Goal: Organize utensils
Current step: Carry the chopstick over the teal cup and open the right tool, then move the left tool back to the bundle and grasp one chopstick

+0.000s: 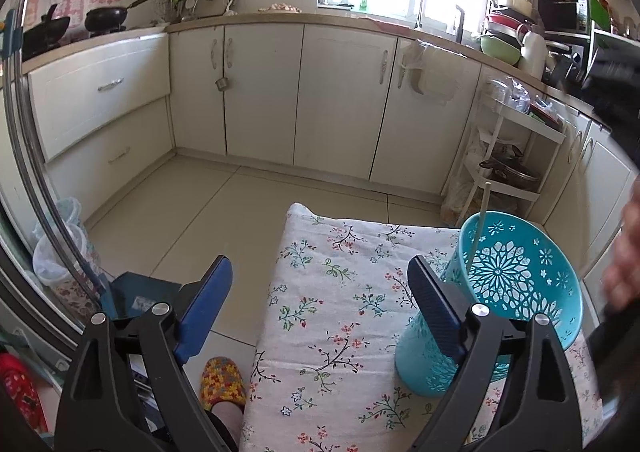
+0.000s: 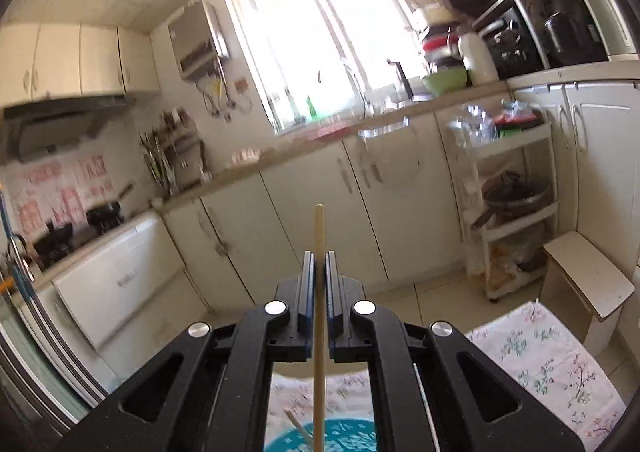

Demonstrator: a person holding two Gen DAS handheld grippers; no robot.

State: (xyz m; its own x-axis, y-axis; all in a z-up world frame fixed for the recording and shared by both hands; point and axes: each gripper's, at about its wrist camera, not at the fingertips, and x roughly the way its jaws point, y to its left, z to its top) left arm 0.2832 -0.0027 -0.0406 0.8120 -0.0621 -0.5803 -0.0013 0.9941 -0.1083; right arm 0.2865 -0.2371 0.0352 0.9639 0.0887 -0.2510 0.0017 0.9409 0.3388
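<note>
So the right gripper [image 2: 319, 264] is clamped tight on a wooden chopstick [image 2: 319, 236], held upright right over the teal holder [image 1: 500, 292], I'd guess so it can drop straight in. One pale stick [image 1: 478, 236] already stands in there. The left gripper [image 1: 320, 292] hangs spread wide with nothing in it, one finger just beside the holder on the floral cloth [image 1: 320, 332], probably to steady it.

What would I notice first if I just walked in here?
Probably the bright teal basket standing on the flowery cloth, with one pale stick poking out. Next, the right gripper pinching a wooden chopstick above that basket.
</note>
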